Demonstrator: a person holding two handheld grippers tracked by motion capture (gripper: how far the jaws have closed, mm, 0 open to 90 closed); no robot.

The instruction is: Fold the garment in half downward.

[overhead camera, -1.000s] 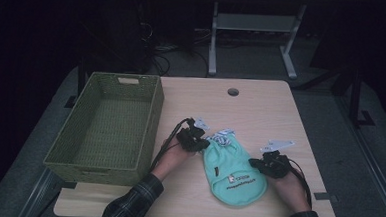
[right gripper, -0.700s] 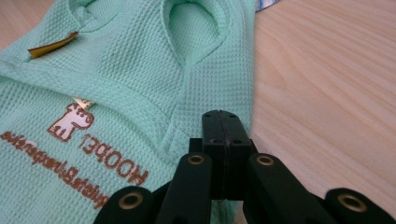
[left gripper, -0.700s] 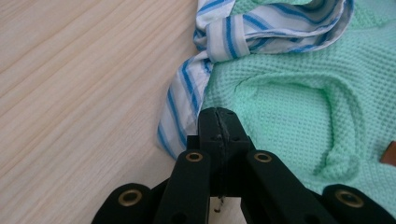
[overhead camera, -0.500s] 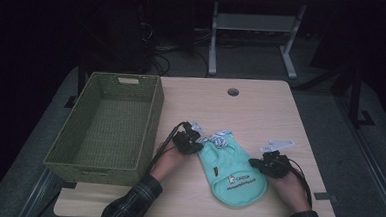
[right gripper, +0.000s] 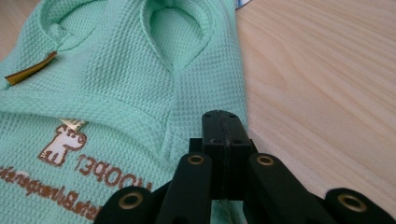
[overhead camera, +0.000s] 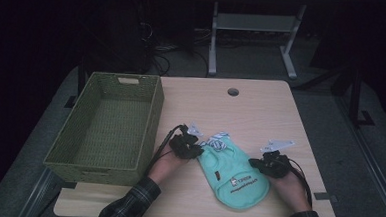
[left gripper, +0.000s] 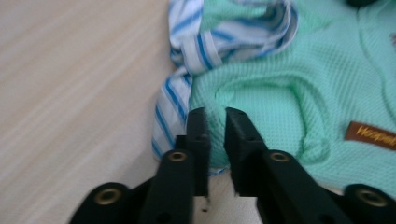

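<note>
Two grippers flank a mint garment (overhead camera: 233,170) lying right of the basket (overhead camera: 105,124). Left gripper (left gripper: 215,122): jaws just parting, freeing the striped-collar edge. Right gripper (right gripper: 224,122): jaws together, seemingly pinning the opposite hem flat.

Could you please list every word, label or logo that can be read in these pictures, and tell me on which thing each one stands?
"HOOPET": brown print on the green garment, seen upside down in the right gripper view, beside a small dog logo.
A second brown line below it: cut off and blurred, unreadable.
"Hoope...": orange tag on the garment, cut off at the picture's edge.
Print on the garment in the high view: too small to read.
</note>
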